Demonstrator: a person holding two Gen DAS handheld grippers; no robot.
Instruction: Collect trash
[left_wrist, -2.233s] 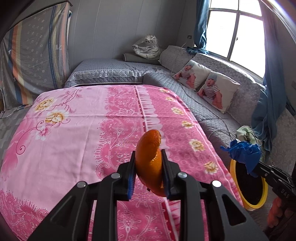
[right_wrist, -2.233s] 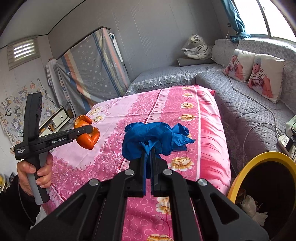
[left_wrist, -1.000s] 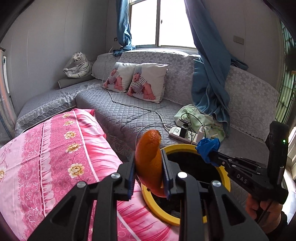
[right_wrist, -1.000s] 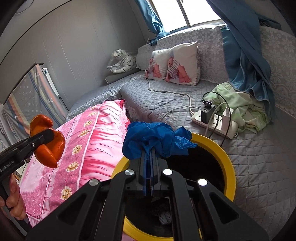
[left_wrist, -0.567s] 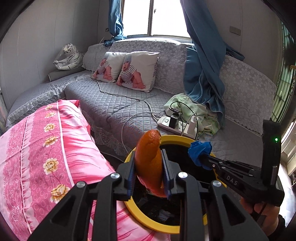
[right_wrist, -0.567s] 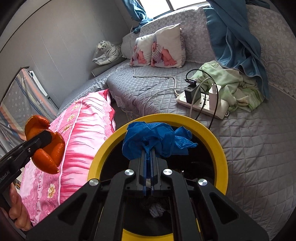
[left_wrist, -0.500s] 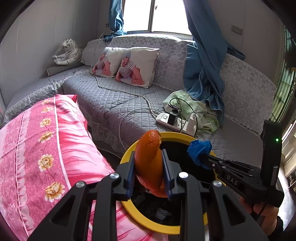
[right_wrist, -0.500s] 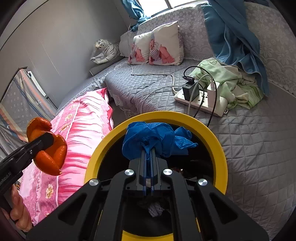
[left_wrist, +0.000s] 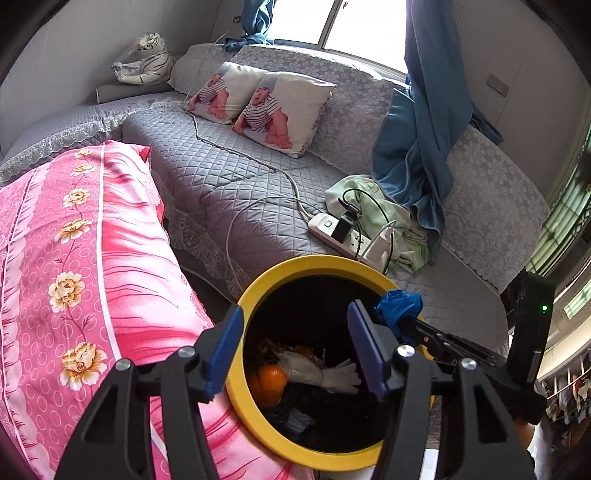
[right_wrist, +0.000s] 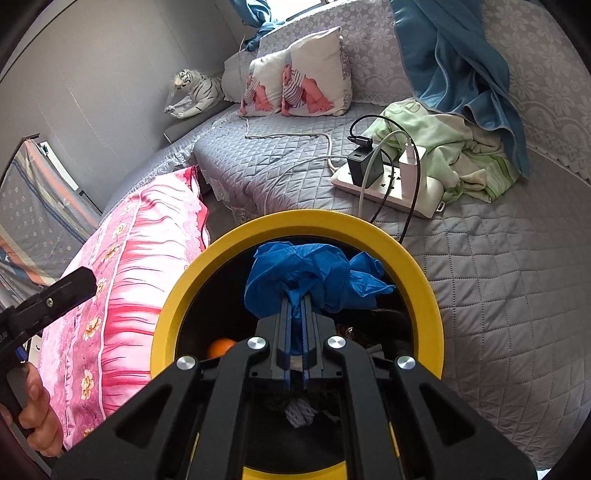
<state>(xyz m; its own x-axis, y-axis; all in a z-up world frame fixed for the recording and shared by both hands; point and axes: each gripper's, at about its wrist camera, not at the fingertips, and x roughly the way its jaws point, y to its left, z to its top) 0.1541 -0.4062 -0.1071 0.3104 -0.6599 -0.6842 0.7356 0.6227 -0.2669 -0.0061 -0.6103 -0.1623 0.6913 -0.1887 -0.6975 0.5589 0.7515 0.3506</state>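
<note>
Two grippers hang over your yellow-rimmed bin (left_wrist: 258, 295). Left wrist view: your left gripper (left_wrist: 295, 347) has just been opening, jaws apart with nothing between them; the orange peel (left_wrist: 271, 378) lies inside the bin near its left wall. Right wrist view: your right gripper (right_wrist: 295, 306) is clamped on the blue glove (right_wrist: 306, 277) above the bin's mouth, beside the pink bedspread (right_wrist: 122, 266).

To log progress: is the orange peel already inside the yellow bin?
Inside. The orange peel lies among trash within the yellow bin; the left gripper has just opened, empty.
</note>
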